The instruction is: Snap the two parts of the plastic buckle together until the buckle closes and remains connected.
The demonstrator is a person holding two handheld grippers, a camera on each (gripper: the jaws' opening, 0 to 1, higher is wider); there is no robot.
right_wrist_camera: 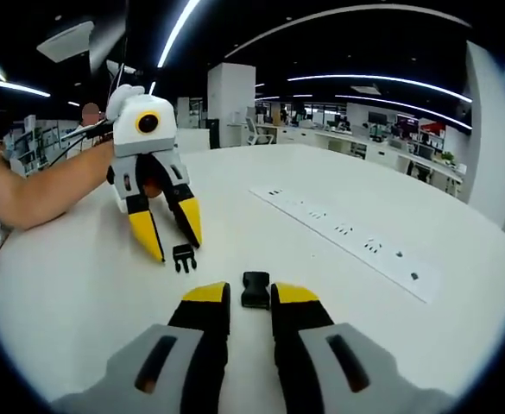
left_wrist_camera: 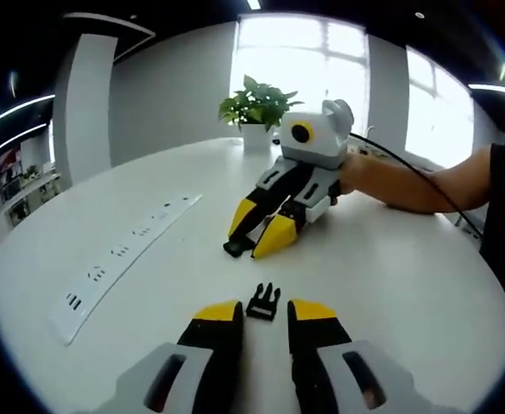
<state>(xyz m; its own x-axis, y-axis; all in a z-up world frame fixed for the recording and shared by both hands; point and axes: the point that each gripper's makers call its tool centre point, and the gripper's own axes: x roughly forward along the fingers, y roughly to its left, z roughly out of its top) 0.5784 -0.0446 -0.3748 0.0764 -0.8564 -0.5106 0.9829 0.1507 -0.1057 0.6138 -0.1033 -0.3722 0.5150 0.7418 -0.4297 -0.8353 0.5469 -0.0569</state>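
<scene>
The pronged half of the black buckle (left_wrist_camera: 263,302) lies on the white table (left_wrist_camera: 390,285) just ahead of my left gripper (left_wrist_camera: 265,312), whose yellow-tipped jaws stand open on either side of it. The socket half (right_wrist_camera: 255,289) rests between the tips of my right gripper (right_wrist_camera: 252,295), which is also open. The two grippers face each other across the table. In the left gripper view the right gripper (left_wrist_camera: 250,250) points at me with the socket half (left_wrist_camera: 233,248) at its tips. In the right gripper view the left gripper (right_wrist_camera: 173,246) stands over the pronged half (right_wrist_camera: 184,256).
A long white power strip (left_wrist_camera: 123,254) (right_wrist_camera: 347,231) lies flat beside the work spot. A potted plant (left_wrist_camera: 256,108) stands at the table's far edge. A person's forearm (left_wrist_camera: 407,185) (right_wrist_camera: 36,185) reaches in behind each gripper.
</scene>
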